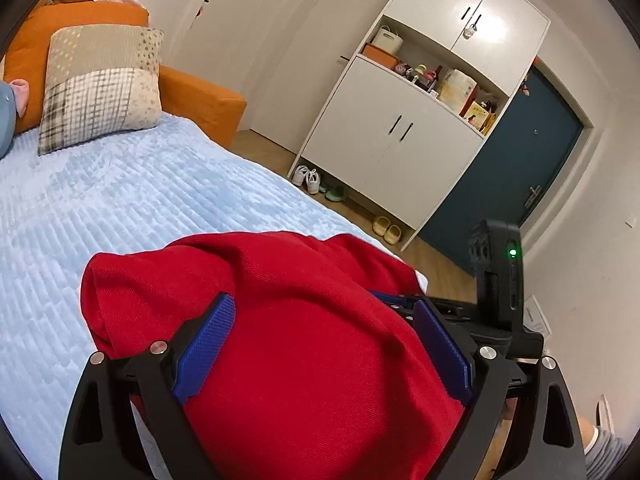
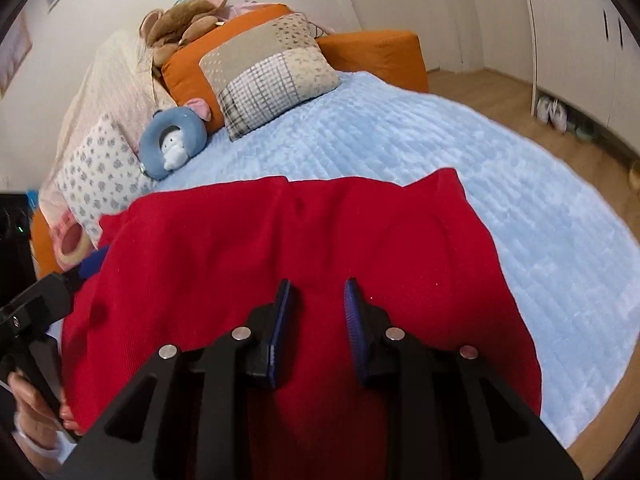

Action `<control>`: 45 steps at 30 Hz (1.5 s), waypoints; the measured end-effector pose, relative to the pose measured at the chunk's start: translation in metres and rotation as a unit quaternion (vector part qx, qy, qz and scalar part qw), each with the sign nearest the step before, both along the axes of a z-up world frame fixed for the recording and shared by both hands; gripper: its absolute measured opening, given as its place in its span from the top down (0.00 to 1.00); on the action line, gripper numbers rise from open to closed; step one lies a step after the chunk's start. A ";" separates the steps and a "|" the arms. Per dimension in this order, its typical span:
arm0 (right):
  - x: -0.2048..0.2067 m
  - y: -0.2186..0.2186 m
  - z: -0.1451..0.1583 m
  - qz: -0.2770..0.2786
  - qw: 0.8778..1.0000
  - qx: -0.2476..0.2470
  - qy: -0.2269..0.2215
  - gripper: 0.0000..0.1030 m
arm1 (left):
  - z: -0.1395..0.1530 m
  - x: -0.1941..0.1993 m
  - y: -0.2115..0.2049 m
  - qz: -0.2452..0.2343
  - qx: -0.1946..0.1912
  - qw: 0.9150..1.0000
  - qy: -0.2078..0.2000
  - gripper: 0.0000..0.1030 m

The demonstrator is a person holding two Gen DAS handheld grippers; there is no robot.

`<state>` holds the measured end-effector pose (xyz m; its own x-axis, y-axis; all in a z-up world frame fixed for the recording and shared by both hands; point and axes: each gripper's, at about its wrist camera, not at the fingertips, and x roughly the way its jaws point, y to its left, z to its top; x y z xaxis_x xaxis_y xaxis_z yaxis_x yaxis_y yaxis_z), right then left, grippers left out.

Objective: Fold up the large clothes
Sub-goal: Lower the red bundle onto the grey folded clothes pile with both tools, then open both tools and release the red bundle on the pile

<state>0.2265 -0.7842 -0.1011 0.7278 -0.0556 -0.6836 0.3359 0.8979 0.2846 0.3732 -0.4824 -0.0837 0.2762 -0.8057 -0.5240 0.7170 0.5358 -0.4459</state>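
Note:
A red knit garment (image 2: 304, 232) lies spread on the light blue bed cover (image 2: 440, 152); it also fills the left wrist view (image 1: 288, 340). My left gripper (image 1: 324, 324) is open wide, its blue pads (image 1: 204, 344) on either side of a bulge of the red cloth that sits between them. My right gripper (image 2: 316, 296) is open above the near part of the garment, with red cloth showing between its fingers (image 2: 282, 320). The right gripper's body shows at right in the left wrist view (image 1: 500, 288). The left gripper's handle and the hand show at left in the right wrist view (image 2: 32, 320).
Patchwork pillow (image 2: 272, 72) and orange sofa back (image 2: 372, 52) at the head of the bed. Blue ring plush (image 2: 172, 144), spotted pillow (image 2: 96, 172), teddy bear (image 2: 180, 20). White cupboard (image 1: 400, 120) with shoes (image 1: 308, 178) beneath it, dark door (image 1: 516, 160), wooden floor (image 2: 500, 92).

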 end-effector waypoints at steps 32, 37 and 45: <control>-0.159 0.072 0.017 -0.011 0.988 -0.089 -0.126 0.11 | -0.019 -0.148 0.042 0.055 0.058 0.990 -0.115 0.03; -0.173 0.099 0.014 -0.017 0.983 -0.150 -0.109 0.05 | -0.036 -0.163 0.038 0.152 0.131 0.968 -0.152 0.03; -0.189 0.122 0.009 -0.030 0.976 -0.181 -0.121 0.05 | -0.052 -0.176 0.042 0.209 0.147 0.953 -0.162 0.03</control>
